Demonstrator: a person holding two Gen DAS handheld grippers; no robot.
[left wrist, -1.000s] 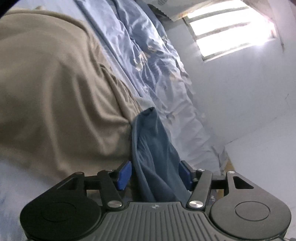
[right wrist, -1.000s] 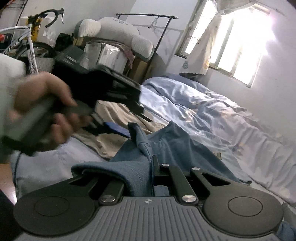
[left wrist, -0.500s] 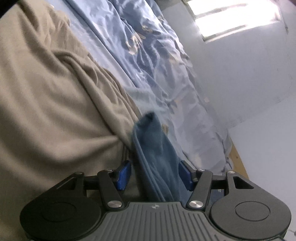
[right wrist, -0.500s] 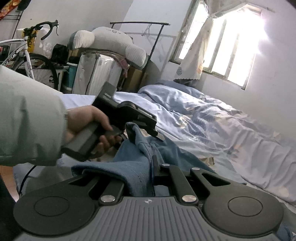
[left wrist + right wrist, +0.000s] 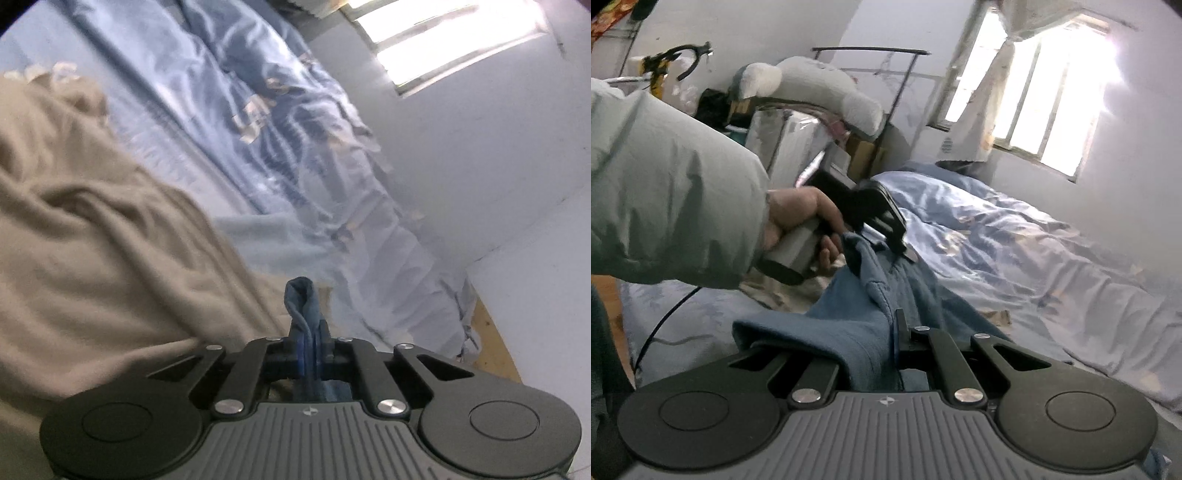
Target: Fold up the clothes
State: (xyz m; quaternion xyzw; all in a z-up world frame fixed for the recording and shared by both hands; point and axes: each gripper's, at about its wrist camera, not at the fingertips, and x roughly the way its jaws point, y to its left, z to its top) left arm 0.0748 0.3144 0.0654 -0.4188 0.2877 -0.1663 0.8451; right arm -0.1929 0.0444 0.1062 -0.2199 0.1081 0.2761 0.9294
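A blue garment (image 5: 857, 325) stretches between both grippers above the bed. My right gripper (image 5: 895, 332) is shut on one bunched edge of it, and the cloth drapes over the left finger. My left gripper (image 5: 309, 332) has its jaws closing onto another fold of the blue garment (image 5: 300, 295), which sticks up out of the pads. In the right wrist view a hand (image 5: 798, 214) in a pale sleeve (image 5: 665, 192) holds the left gripper (image 5: 886, 221) at the far end of the garment. A beige garment (image 5: 92, 240) lies crumpled on the bed, left of the left gripper.
A rumpled light-blue duvet (image 5: 1015, 251) covers the bed toward the bright window (image 5: 1052, 110). A pile of white pillows (image 5: 812, 85) and a metal rack stand at the back left. A wooden strip (image 5: 491, 332) runs between bed and wall. A black cable (image 5: 665, 325) trails at the left.
The left gripper's jaws went from wide apart around the blue fold to shut on it. The left hand moved farther along the bed, pulling the garment out; the right gripper kept its grip.
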